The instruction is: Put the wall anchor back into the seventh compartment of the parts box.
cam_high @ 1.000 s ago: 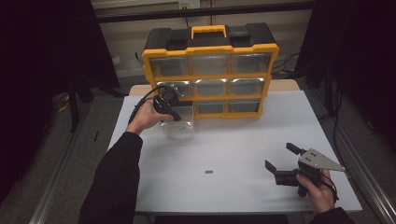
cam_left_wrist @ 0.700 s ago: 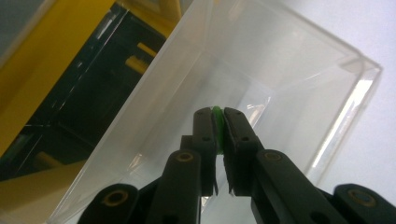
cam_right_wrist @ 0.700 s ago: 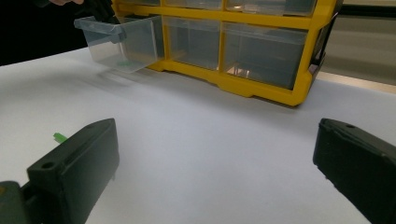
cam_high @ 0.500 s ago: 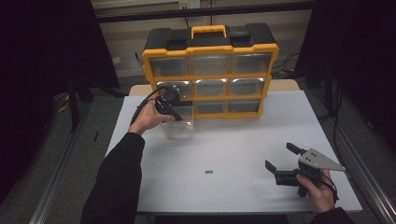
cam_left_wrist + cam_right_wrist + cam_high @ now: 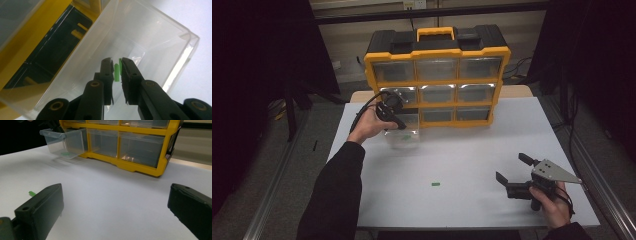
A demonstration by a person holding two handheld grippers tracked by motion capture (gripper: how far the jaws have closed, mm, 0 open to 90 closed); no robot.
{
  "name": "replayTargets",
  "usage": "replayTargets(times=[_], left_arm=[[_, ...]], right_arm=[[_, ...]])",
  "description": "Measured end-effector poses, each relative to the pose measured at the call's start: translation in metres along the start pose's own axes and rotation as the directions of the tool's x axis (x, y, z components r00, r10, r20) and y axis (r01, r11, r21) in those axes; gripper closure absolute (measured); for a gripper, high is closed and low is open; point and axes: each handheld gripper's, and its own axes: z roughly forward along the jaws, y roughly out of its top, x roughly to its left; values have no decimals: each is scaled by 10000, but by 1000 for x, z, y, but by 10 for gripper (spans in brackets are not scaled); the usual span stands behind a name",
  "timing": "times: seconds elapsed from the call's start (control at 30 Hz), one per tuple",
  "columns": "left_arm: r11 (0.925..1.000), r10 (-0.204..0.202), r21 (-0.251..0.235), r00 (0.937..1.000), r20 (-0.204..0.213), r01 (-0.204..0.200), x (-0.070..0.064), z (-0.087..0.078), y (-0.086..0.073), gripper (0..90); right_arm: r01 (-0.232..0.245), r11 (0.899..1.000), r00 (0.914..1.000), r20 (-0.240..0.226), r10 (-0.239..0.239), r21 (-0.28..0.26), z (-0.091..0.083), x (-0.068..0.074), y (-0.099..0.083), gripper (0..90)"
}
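Two grippers are in your hands, and they stand very differently. Nearest you, at the near right corner of the bench, your right gripper rests in your right hand with its jaws spread wide and nothing between them; in the right gripper view the bare white surface runs through the broad gap between the two black jaws. One small green piece lies loose on the bench, left of that gripper and a little nearer the middle, well apart from both of your hands; the right gripper view catches its tip just past the jaw on that view's left side.

Farther off, toward the far left of the bench, your left hand holds the left gripper reaching down into the clear plastic drawer, which stands pulled out from the bottom left slot of the yellow organiser. Its jaws are nearly together, with only a thin slit left, and a second green piece shows upright in that slit. You cannot tell from the left gripper view whether the jaws pinch it or whether it lies on the drawer floor behind them. The right gripper view shows something green on the floor of that drawer.

The organiser stands along the far edge of the bench, its other drawers pushed in.
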Motion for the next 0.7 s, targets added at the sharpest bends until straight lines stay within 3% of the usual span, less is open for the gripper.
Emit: replayTargets(times=[0.07, 0.1, 0.17, 0.2, 0.27, 0.33, 0.4, 0.43, 0.47, 0.5, 0.57, 0.6, 0.67, 0.7], left_arm=[[10000, 55, -40, 10000, 40, -55, 0, -4, -1, 798], [9992, -163, -363, 9998, 66, 165, -3, -4, -1, 798], [9976, -391, -568, 9992, 14, 391, -7, -6, -1, 797], [9986, -182, -503, 9998, 42, 184, -6, -8, -1, 794], [9962, -404, -778, 9992, 7, 403, -8, -11, -1, 783], [9966, -269, -776, 9996, -15, 267, -8, -16, -2, 776], [9928, -486, -1091, 9988, 58, 489, -9, -20, -3, 768], [9937, -382, -1054, 9992, 83, 388, -8, -23, -3, 757], [9888, -629, -1338, 9977, 268, 659, -9, -24, -4, 732], [9889, -489, -1381, 9979, 426, 543, -9, -27, -5, 704], [9851, -609, -1594, 9979, 238, 639, -12, -29, -5, 673], [9881, -365, -1487, 9992, 169, 386, -12, -31, -5, 641], [9783, -587, -1980, 9981, 200, 615, -18, -31, -6, 573], [9763, -467, -2113, 9988, 108, 480, -19, -31, -7, 541]], right_arm=[[-4, 10000, 10000, 24, 4, 22, 0, 0, 0, 3], [-3, 10000, 10000, 41, 3, 12, 0, 0, 0, 3], [-16, 10000, 10000, 39, 15, 21, 0, 0, 0, 3], [-11, 10000, 10000, 33, 11, 19, 0, 0, 0, 3], [-15, 10000, 10000, 7, 15, 38, 0, 1, 0, 3], [-15, 10000, 10000, 29, 15, 26, 0, 1, 0, 3], [-14, 10000, 10000, 0, 14, 17, 0, 0, 0, 3], [14, 10000, 10000, 4, -14, 46, 0, 0, 0, 3], [13, 10000, 10000, 8, -14, 45, 1, 1, 0, 3], [20, 10000, 10000, 2, -20, 46, 1, 1, 0, 3], [33, 10000, 10000, -9, -33, 47, 1, 1, 0, 2], [26, 10000, 10000, -1, -26, 45, 1, 1, 0, 3], [-10, 10000, 10000, 30, 10, 42, 1, 1, 0, 3], [-9, 10000, 10000, 3, 9, 40, 0, 1, 0, 3]])
